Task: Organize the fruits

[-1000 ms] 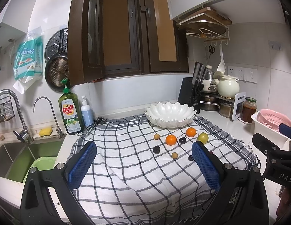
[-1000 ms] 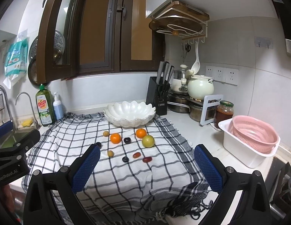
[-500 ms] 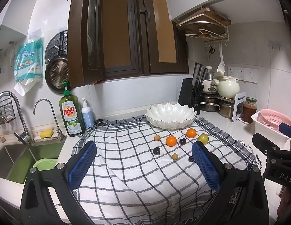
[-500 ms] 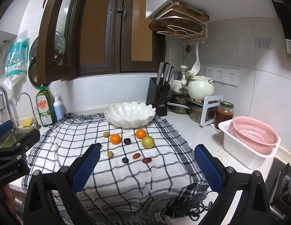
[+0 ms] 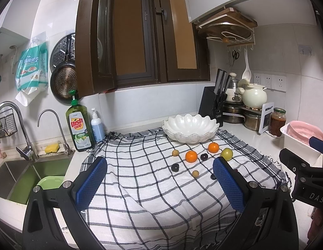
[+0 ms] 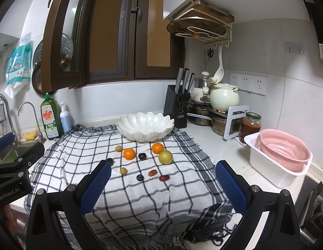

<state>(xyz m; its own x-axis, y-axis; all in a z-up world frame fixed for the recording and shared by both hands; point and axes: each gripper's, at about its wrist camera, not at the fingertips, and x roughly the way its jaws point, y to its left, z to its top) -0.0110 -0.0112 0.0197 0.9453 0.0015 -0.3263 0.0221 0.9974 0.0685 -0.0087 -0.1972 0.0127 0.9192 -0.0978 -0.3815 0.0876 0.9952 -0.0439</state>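
A white scalloped bowl (image 6: 145,127) stands empty at the back of a checked cloth (image 6: 128,189); it also shows in the left wrist view (image 5: 190,128). In front of it lie two oranges (image 6: 129,153) (image 6: 157,148), a green fruit (image 6: 165,157), small tan fruits (image 6: 119,148), dark plums (image 6: 142,156) and two red fruits (image 6: 164,178). My right gripper (image 6: 161,189) is open and empty, held back from the fruits. My left gripper (image 5: 159,183) is open and empty, left of them; an orange (image 5: 191,156) shows ahead of it.
A sink (image 5: 19,179) with a green basin lies left. Dish soap (image 5: 79,128) stands by it. A knife block (image 6: 178,110), pots, a jar (image 6: 250,126) and a pink colander in a white tub (image 6: 282,156) stand right.
Both views have crept slightly; the fruits and bowl have not moved. Both grippers stay open.
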